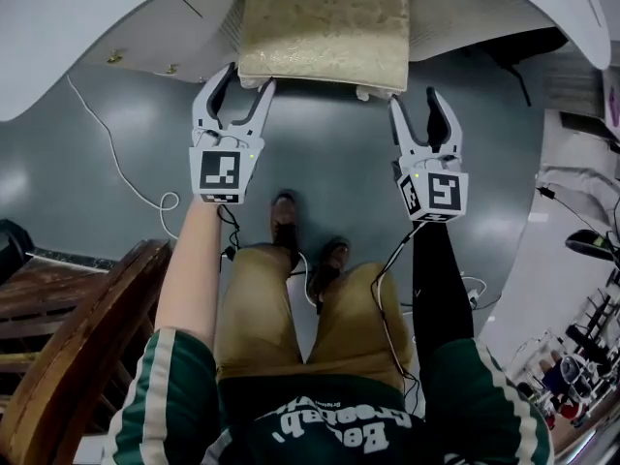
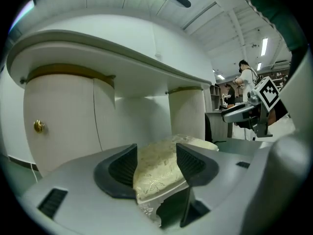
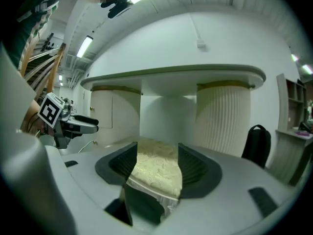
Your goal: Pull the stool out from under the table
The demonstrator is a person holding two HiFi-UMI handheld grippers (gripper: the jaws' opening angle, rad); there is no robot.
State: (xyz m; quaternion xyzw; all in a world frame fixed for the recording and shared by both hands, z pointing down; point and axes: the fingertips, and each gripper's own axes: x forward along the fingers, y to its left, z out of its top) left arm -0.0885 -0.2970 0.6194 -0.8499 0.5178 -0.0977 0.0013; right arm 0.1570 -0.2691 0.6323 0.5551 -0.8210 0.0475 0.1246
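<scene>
The stool has a cream patterned cushion and stands half under the white table, its near edge out toward me. My left gripper is at the stool's near left corner, jaws open, one either side of that corner. In the left gripper view the cushion lies between the dark pads. My right gripper hangs open just short of the stool's near right corner. In the right gripper view the cushion shows in the gap between the jaws.
A wooden chair stands at my lower left. A white cable runs across the grey floor. A black chair stands at the right beside the table. My feet are below the grippers. A cabinet door with a brass knob is under the table.
</scene>
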